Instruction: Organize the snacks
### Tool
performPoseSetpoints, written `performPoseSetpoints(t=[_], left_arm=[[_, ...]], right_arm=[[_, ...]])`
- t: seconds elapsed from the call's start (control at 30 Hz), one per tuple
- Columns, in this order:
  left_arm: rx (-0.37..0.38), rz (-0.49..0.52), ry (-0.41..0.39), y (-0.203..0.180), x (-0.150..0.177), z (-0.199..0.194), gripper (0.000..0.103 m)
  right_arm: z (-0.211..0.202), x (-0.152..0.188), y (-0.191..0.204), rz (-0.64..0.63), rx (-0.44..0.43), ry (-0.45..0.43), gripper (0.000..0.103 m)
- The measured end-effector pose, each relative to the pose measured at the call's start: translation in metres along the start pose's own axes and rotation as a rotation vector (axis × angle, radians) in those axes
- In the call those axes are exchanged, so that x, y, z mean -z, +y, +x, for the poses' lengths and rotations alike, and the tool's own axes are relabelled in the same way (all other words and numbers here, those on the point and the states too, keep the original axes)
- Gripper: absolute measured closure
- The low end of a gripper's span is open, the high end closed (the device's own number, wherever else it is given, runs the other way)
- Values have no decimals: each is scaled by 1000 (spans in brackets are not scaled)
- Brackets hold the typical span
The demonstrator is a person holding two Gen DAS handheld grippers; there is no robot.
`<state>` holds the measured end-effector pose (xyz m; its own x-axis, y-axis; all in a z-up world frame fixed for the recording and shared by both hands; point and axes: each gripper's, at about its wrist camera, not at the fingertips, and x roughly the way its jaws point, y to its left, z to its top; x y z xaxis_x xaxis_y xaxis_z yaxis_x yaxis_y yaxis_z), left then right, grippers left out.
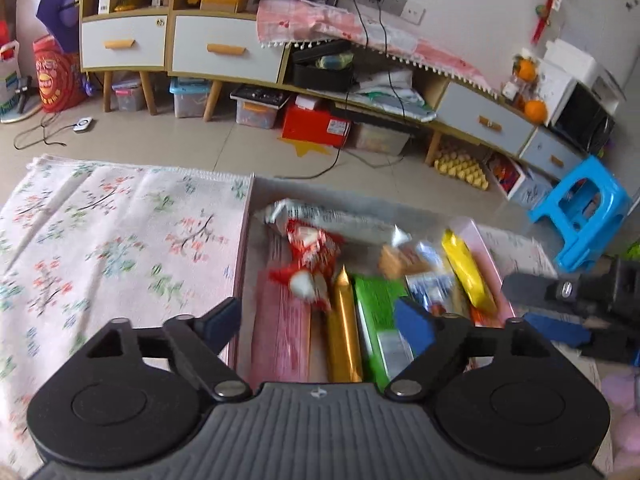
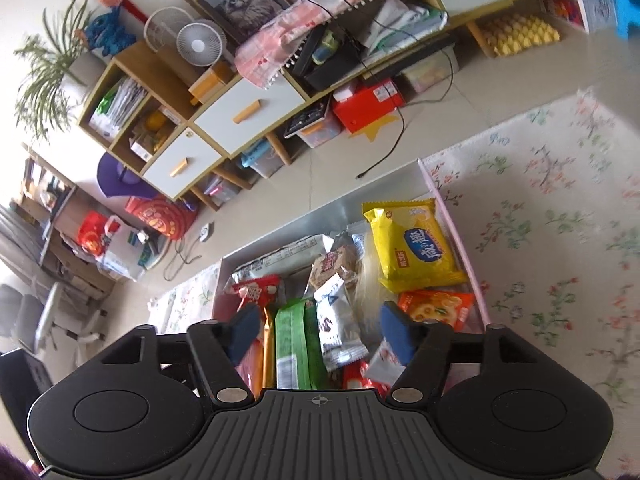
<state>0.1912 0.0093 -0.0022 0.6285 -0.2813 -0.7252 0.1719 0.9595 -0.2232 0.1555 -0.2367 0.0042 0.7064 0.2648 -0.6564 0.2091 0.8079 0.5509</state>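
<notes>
A pink-walled box (image 1: 243, 248) on the floral cloth holds several snack packets. In the left wrist view my left gripper (image 1: 318, 320) hangs open above it, over a gold stick pack (image 1: 344, 320) and a green packet (image 1: 374, 304). A blurred red-and-white packet (image 1: 314, 258) lies just beyond them, and a yellow packet (image 1: 466, 276) leans on the right wall. My right gripper (image 1: 536, 308) reaches in from the right. In the right wrist view my right gripper (image 2: 320, 332) is open over the green packet (image 2: 296, 340) and a white-blue packet (image 2: 336, 328). The yellow packet (image 2: 416, 248) and an orange packet (image 2: 436, 308) lie by the box wall (image 2: 460, 248).
The floral cloth (image 1: 112, 248) spreads on both sides of the box. Beyond it are tiled floor, a low cabinet (image 1: 224, 48) with storage bins under it, a black cable (image 1: 332, 164) and a blue plastic stool (image 1: 580, 212) at the right.
</notes>
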Motion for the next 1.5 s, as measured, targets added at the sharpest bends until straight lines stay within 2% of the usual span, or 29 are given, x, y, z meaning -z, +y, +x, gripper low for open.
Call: performPoseSetpoints(t=[0.13,0.2,0.37,0.53,0.7,0.83,0.97,1.27,1.5], left_arm=[[-36,5,-5,-9,17,-29,3],[-68,-1,-9,-13,26,-44,1],[-156,50,-10,-22,52,-80,1],[-203,74,-3,-31,75,-106,0],[-257,105,2,-37,87,-109,0],[-239,47,14,-27,90,-109,0],[-247,24,35,-20,90,-103,0],[-284,0,51,-9,106,-101,0],[-278,14,59,-10,108,-104,0]], right_arm=[[-28,15,9,-42,27,-16,17],[-42,25,15,-71,50,-9,16],[-75,56,28,-181,136,3,13],[-102,88,35,-234,180,-9,11],[-114,115,35,-271,226,-17,10],[-115,126,31,-298,277,-29,10],[-112,129,28,-316,295,-41,5],[-94,143,25,-356,324,-9,5],[-92,145,29,-358,313,0,5]])
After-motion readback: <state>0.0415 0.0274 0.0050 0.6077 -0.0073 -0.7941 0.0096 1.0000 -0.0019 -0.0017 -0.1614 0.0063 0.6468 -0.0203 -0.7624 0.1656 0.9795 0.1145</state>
